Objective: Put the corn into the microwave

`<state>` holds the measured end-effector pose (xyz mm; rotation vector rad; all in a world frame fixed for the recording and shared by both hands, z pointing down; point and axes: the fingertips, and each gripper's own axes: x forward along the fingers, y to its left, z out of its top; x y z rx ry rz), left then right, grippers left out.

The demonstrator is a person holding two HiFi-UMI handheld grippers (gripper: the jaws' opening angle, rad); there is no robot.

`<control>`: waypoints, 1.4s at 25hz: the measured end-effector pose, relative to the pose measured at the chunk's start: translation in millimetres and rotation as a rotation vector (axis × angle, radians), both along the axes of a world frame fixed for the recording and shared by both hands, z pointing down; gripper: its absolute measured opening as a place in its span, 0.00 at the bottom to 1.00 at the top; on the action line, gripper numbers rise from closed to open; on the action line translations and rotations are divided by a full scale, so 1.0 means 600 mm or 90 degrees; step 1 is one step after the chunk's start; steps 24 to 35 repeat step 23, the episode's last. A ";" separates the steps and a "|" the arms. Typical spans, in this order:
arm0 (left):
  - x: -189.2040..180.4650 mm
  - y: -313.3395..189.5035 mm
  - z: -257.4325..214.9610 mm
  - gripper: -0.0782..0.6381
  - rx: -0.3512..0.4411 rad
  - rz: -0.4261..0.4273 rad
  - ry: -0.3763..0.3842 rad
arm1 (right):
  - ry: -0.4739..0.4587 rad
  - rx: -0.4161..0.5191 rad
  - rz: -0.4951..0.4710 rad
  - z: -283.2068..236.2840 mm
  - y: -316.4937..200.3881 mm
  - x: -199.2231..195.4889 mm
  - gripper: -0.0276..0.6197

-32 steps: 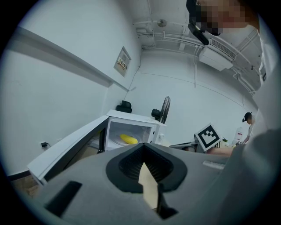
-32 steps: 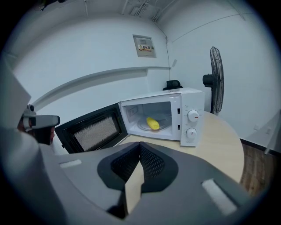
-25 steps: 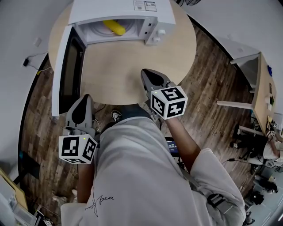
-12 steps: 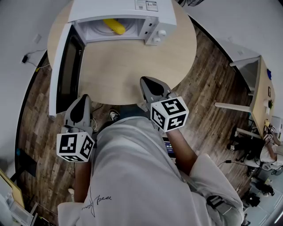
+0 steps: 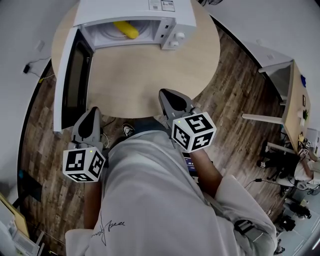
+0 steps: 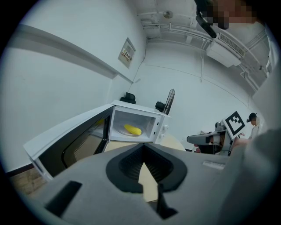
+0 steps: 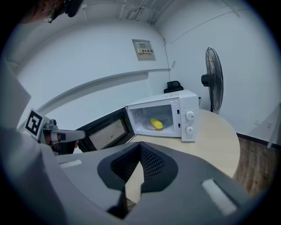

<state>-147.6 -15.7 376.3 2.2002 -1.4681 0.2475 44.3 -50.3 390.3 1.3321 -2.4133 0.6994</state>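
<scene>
The yellow corn (image 5: 126,30) lies inside the white microwave (image 5: 150,7), on its turntable; it also shows in the left gripper view (image 6: 132,130) and the right gripper view (image 7: 156,124). The microwave door (image 5: 67,80) stands swung wide open to the left. My left gripper (image 5: 92,111) hangs off the round table's near edge, just below the door's end, shut and empty. My right gripper (image 5: 167,94) is over the table's (image 5: 150,75) near edge, well short of the microwave, jaws shut with nothing between them.
A standing fan (image 7: 214,79) is behind the microwave on the right. A second desk (image 5: 295,105) with clutter stands at the far right. Around the table is wooden floor (image 5: 235,75), with a cable (image 5: 37,67) at the left wall.
My right gripper has drawn slightly back toward my body. The left gripper, the corn and the open door stay as they were.
</scene>
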 end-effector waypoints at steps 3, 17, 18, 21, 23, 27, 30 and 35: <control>0.000 0.002 0.003 0.10 -0.004 0.001 -0.004 | -0.001 0.000 -0.002 -0.002 0.002 0.003 0.06; 0.013 0.017 0.011 0.10 -0.014 0.008 0.007 | 0.079 -0.010 -0.028 0.004 0.014 0.027 0.06; 0.013 0.017 0.011 0.10 -0.013 0.007 0.009 | 0.077 -0.015 -0.027 0.005 0.013 0.028 0.06; 0.013 0.016 0.012 0.10 -0.014 0.005 0.011 | 0.079 -0.019 -0.025 0.006 0.012 0.030 0.06; 0.013 0.013 0.014 0.10 -0.016 0.003 0.012 | 0.085 -0.018 -0.026 0.006 0.010 0.031 0.06; 0.013 0.013 0.014 0.10 -0.016 0.003 0.012 | 0.085 -0.018 -0.026 0.006 0.010 0.031 0.06; 0.013 0.013 0.014 0.10 -0.016 0.003 0.012 | 0.085 -0.018 -0.026 0.006 0.010 0.031 0.06; 0.013 0.013 0.014 0.10 -0.016 0.003 0.012 | 0.085 -0.018 -0.026 0.006 0.010 0.031 0.06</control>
